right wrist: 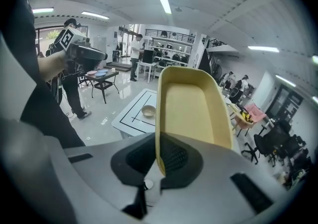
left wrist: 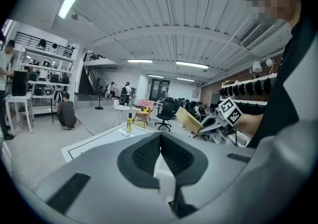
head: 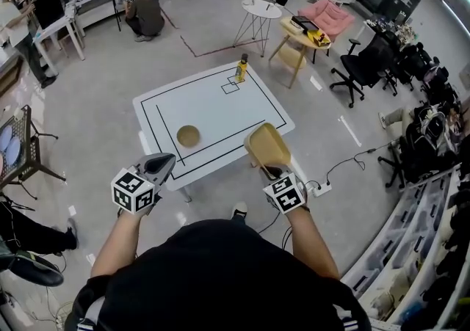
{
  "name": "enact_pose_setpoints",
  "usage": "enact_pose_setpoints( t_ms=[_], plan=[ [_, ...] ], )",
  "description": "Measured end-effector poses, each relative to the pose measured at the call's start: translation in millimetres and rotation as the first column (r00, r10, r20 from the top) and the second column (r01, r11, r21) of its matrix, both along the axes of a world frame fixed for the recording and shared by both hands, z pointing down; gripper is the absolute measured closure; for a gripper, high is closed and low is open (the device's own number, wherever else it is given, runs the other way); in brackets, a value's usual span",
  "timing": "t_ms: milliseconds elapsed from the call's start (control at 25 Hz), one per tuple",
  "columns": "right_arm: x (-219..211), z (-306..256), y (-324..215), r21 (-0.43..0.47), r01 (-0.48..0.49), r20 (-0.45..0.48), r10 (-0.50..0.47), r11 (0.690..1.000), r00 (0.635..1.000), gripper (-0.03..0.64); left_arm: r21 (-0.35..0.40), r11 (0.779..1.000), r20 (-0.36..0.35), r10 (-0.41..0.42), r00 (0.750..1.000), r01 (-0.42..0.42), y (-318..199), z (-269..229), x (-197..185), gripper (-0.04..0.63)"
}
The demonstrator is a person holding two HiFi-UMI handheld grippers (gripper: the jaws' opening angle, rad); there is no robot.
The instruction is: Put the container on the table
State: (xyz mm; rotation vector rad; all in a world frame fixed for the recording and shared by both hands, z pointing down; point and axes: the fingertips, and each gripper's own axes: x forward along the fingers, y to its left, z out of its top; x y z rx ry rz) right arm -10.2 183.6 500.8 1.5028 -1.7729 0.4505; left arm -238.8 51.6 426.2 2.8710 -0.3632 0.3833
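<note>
My right gripper (head: 270, 169) is shut on the rim of a tan oblong container (head: 267, 146), held in the air over the near right corner of the white table (head: 213, 113). In the right gripper view the container (right wrist: 196, 106) stands up from the jaws, its hollow side toward the camera. My left gripper (head: 162, 164) hangs shut and empty off the table's near left edge; its jaws (left wrist: 160, 156) meet with nothing between them. A small round tan bowl (head: 188, 135) sits on the table, and a yellow bottle (head: 241, 69) stands at its far corner.
Black lines mark a rectangle on the tabletop. Beyond the table are a round white side table (head: 262, 9), a wooden table (head: 302, 36), a pink armchair (head: 327, 16) and black office chairs (head: 365, 65). A person crouches at far left (head: 145, 10). A cable and power strip (head: 322, 188) lie on the floor.
</note>
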Motion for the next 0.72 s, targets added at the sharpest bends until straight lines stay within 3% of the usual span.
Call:
enact_pose_setpoints(
  t_ms=[720],
  plan=[
    [95,32,-65,-0.059,0.122,0.045,-0.120,0.991,0.992,0.607,-0.032,0.998,0.051,-0.043,0.998,0.045,-38,15,111,0.588]
  ],
)
